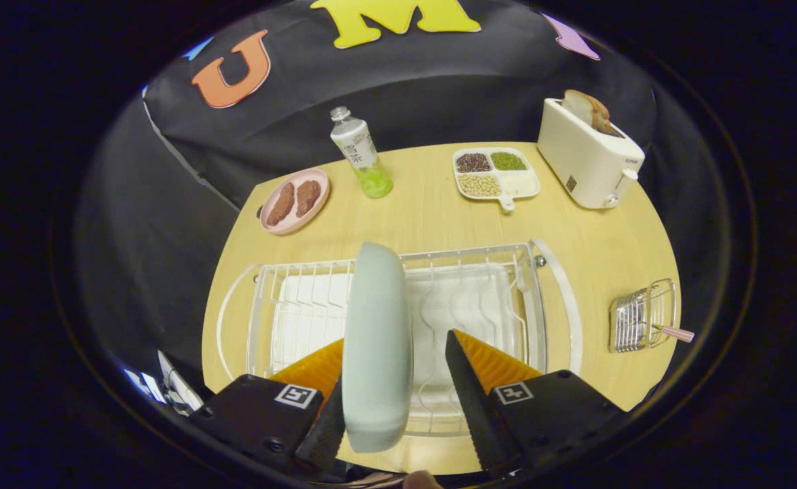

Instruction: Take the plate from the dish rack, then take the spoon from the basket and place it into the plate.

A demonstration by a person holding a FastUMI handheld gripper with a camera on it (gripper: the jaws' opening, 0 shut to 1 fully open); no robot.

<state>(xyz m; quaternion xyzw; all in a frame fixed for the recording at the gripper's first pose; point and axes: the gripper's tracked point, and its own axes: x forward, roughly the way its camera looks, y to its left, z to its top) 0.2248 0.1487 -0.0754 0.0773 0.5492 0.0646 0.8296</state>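
Note:
A pale grey-green plate (377,319) stands on edge in the white wire dish rack (470,252). My gripper (394,339) is open with the plate between its fingers. The left finger (317,370) lies against the plate's side, and a gap separates the plate from the right finger (466,380). To the right of the rack a small wire basket (639,316) sits on the table, and the pink handle of the spoon (675,333) sticks out of it.
Beyond the rack on the wooden table (595,251) are a pink plate with two brown patties (294,200), a bottle of green drink (363,156), a divided tray of beans (495,173) and a white toaster with bread (588,153).

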